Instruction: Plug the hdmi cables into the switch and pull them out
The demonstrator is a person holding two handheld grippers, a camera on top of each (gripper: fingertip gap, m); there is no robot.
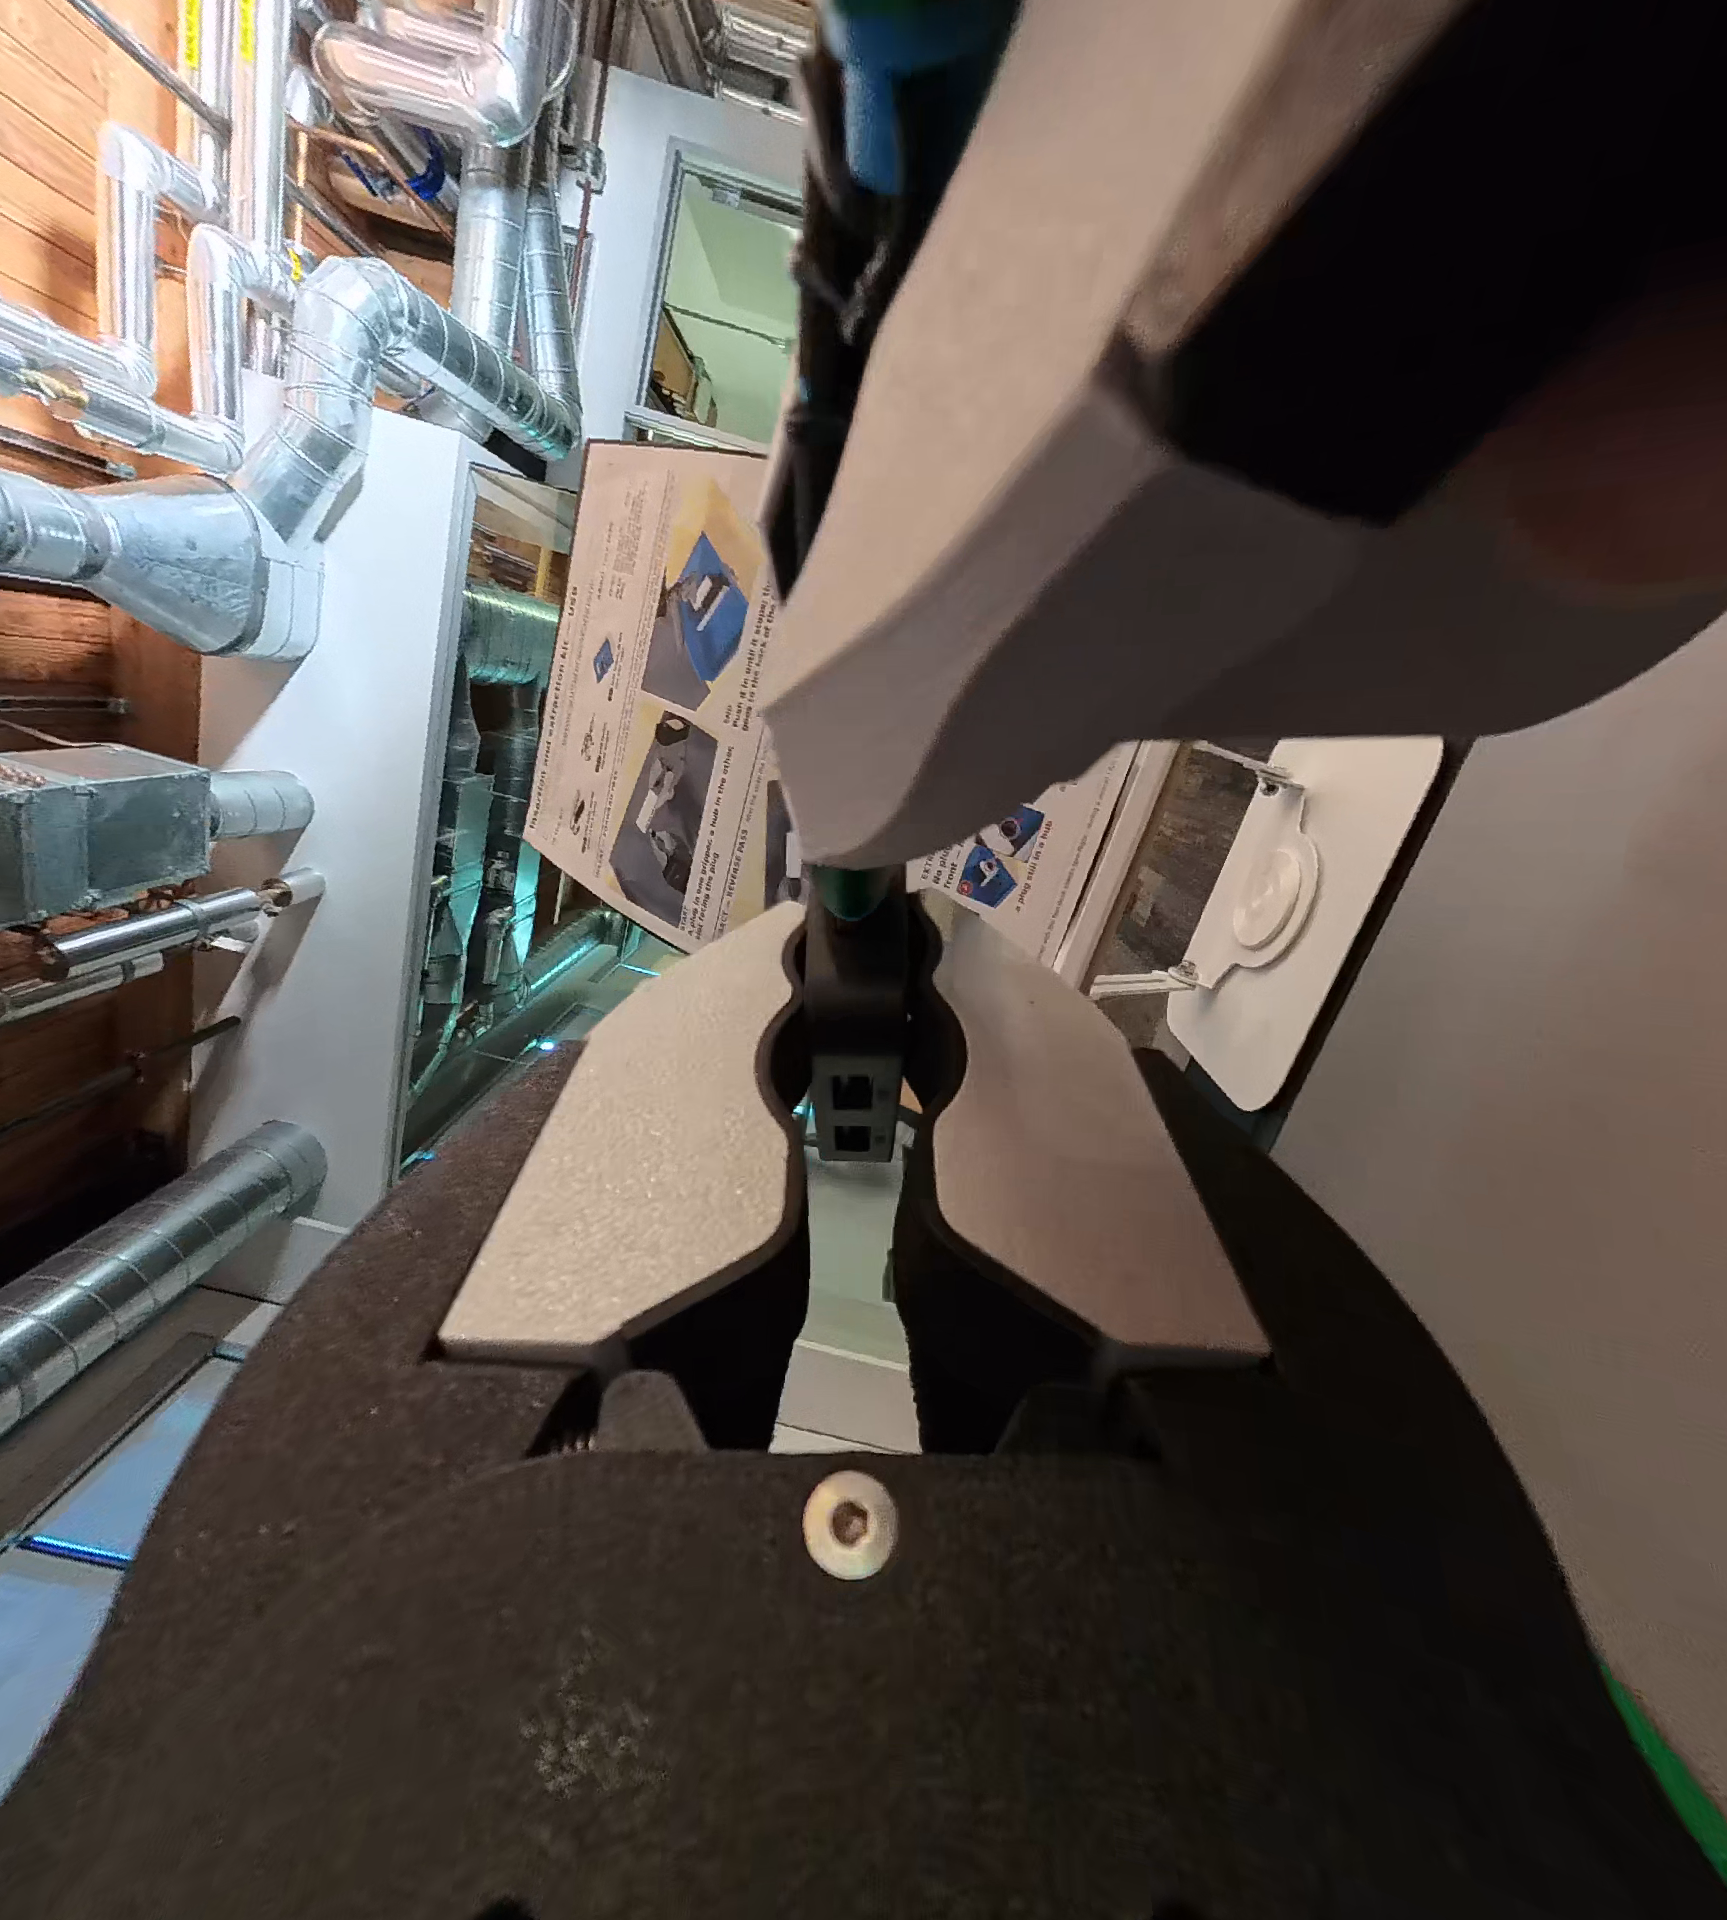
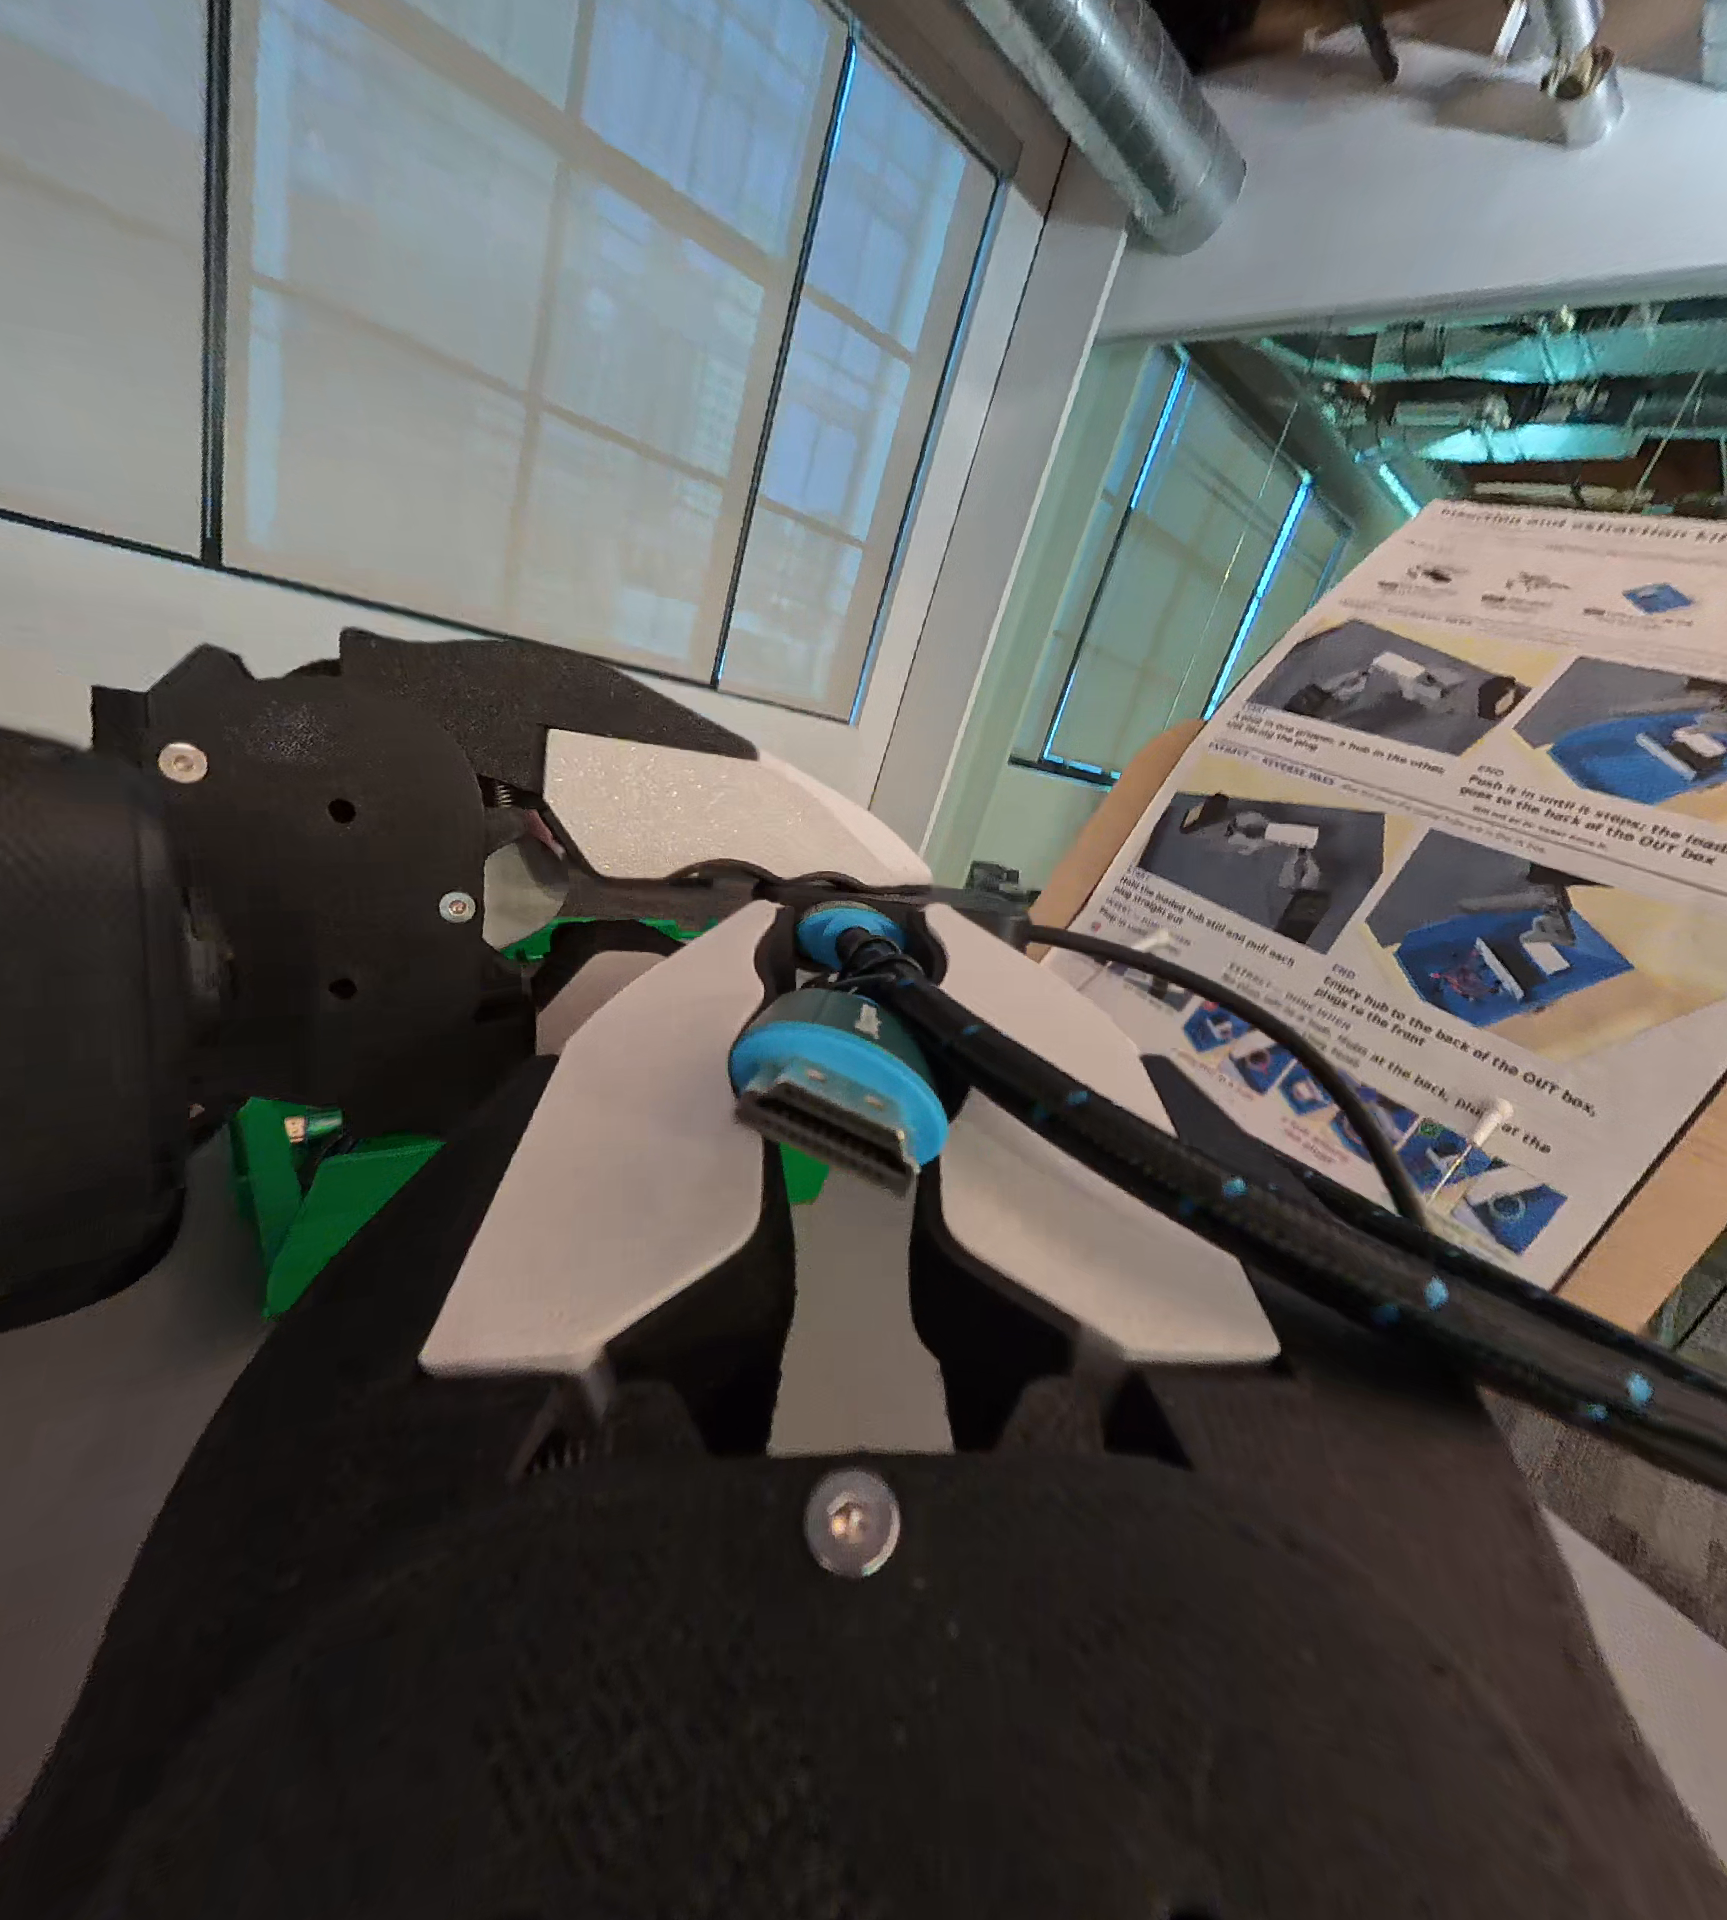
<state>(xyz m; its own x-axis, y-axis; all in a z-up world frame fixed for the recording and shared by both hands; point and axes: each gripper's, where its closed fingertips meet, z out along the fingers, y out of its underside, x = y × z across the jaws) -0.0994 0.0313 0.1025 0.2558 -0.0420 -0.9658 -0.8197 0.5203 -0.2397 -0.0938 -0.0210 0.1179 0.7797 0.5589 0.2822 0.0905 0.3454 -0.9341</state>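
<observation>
Left tongs [image 1: 854, 1039] and right tongs [image 2: 854, 997] both clamped, tips meeting.

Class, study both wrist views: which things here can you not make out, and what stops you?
- Left wrist view: most of the switch is covered by the left gripper.
- Same view: the right gripper looms blurred, hiding the plug meeting the switch.
- Right wrist view: the braided cable is cut off at the right edge.

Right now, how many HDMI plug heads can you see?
2. One free plug lies loose over the right gripper, metal end facing the camera. A second plug sits pinched at its fingertips. Others may be hidden behind the grippers.
</observation>
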